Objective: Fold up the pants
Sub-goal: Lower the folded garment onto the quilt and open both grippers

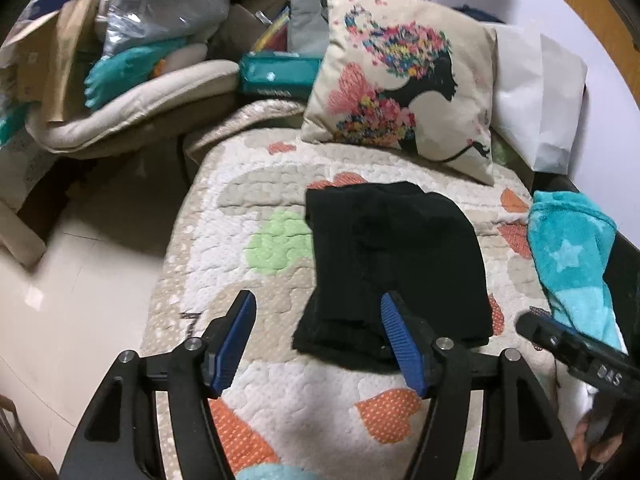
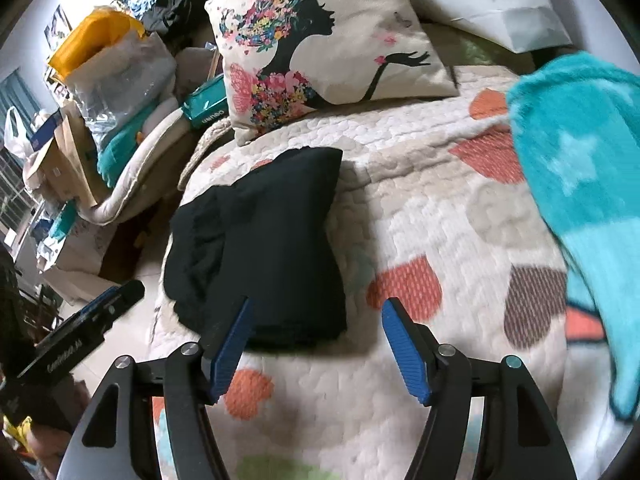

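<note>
The black pants [image 1: 396, 264] lie folded into a compact rectangle on the quilted bed cover [image 1: 320, 396]; they also show in the right wrist view [image 2: 264, 248]. My left gripper [image 1: 318, 304] is open and empty, hovering over the near edge of the pants, with its right finger over the fabric. My right gripper [image 2: 316, 310] is open and empty, just right of the pants' near corner. The right gripper's body [image 1: 576, 352] shows at the right edge of the left wrist view, and the left gripper's body [image 2: 84, 332] shows at the left of the right wrist view.
A printed pillow [image 1: 404, 80] leans at the head of the bed, with a white pillow [image 1: 536, 100] beside it. A teal star blanket [image 2: 576, 184] lies on the bed's right side. Boxes, bags and clutter [image 1: 120, 40] crowd the floor on the left.
</note>
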